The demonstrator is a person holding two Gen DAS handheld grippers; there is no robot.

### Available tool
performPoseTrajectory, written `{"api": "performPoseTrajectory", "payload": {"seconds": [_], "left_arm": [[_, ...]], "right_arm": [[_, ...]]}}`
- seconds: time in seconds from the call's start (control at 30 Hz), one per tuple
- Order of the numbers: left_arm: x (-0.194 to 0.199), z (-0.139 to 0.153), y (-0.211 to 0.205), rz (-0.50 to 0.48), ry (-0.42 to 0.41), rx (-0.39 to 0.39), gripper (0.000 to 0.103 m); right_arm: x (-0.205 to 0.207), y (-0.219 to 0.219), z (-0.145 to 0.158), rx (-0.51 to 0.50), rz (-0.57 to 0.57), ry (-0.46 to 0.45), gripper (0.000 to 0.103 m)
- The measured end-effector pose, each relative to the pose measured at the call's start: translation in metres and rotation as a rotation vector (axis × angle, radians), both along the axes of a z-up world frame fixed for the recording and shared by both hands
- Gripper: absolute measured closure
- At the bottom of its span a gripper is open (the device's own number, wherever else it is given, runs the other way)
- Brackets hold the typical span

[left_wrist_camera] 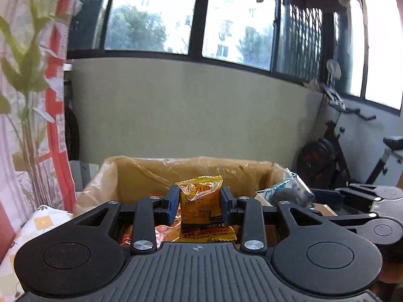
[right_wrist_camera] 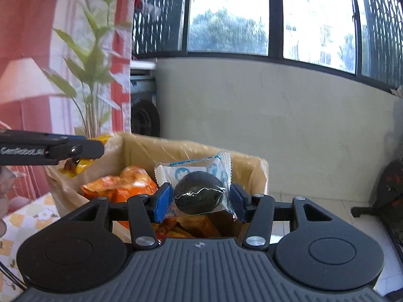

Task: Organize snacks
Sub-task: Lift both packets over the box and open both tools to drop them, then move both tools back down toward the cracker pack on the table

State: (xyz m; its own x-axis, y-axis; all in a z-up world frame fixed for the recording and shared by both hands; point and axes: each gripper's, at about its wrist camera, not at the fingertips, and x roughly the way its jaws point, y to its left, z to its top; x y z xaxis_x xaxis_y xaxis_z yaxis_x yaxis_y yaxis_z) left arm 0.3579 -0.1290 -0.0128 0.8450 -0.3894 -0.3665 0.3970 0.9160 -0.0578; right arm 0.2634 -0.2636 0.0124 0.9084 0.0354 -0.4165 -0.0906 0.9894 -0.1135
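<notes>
My left gripper (left_wrist_camera: 199,203) is shut on a small yellow-orange snack packet (left_wrist_camera: 201,209) that stands upright between its blue pads, in front of an open cardboard box (left_wrist_camera: 131,173) lined with clear plastic. My right gripper (right_wrist_camera: 199,202) is shut on a clear and white wrapper with a dark round snack (right_wrist_camera: 199,192) inside, held above the same cardboard box (right_wrist_camera: 249,171). Orange snack bags (right_wrist_camera: 126,186) lie inside the box. In the right wrist view the left gripper (right_wrist_camera: 83,151) reaches in from the left with its yellow packet (right_wrist_camera: 78,166). In the left wrist view the right gripper's snack (left_wrist_camera: 287,191) shows at the right.
A checked tablecloth (right_wrist_camera: 30,216) covers the table under the box. A potted plant (right_wrist_camera: 93,80) and a red and white curtain (left_wrist_camera: 54,115) stand to the left. A grey wall with windows is behind. An exercise bike (left_wrist_camera: 335,151) stands at the right.
</notes>
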Motion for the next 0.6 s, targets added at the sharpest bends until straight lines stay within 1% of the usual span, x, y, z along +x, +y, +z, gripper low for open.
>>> {"api": "performPoseTrajectory", "payload": {"seconds": [0.03,0.07,0.1,0.17,0.2,0.33,0.4,0.47,0.6], "left_arm": [[0.006,-0.001,-0.004,0.001,0.008,0.015,0.066],[0.010,-0.003,-0.007,0.005,0.020,0.026,0.064],[0.012,-0.005,-0.007,0.008,0.034,0.026,0.061],[0.013,-0.008,-0.003,0.012,0.049,0.015,0.050],[0.013,-0.009,0.000,0.016,0.046,0.012,0.048],[-0.002,-0.010,0.004,0.023,0.046,0.019,0.047],[-0.012,-0.008,0.007,0.016,0.033,0.026,0.045],[-0.022,-0.006,0.009,0.017,0.013,0.038,0.042],[-0.043,-0.005,0.013,0.022,-0.003,0.032,0.041]], "right_arm": [[0.001,-0.001,-0.001,-0.002,-0.009,0.009,0.048],[0.002,-0.002,-0.002,0.002,-0.019,0.018,0.045],[0.000,-0.003,-0.002,0.006,-0.026,0.021,0.045],[-0.007,-0.008,-0.001,0.019,-0.032,0.002,0.044],[-0.010,-0.010,0.000,0.022,-0.032,-0.003,0.043],[-0.030,-0.019,0.003,0.026,-0.021,-0.023,0.043],[-0.039,-0.022,0.005,0.030,-0.012,-0.031,0.043],[-0.051,-0.024,0.005,0.026,0.003,-0.038,0.043],[-0.070,-0.022,0.004,0.014,0.031,-0.043,0.043]]}}
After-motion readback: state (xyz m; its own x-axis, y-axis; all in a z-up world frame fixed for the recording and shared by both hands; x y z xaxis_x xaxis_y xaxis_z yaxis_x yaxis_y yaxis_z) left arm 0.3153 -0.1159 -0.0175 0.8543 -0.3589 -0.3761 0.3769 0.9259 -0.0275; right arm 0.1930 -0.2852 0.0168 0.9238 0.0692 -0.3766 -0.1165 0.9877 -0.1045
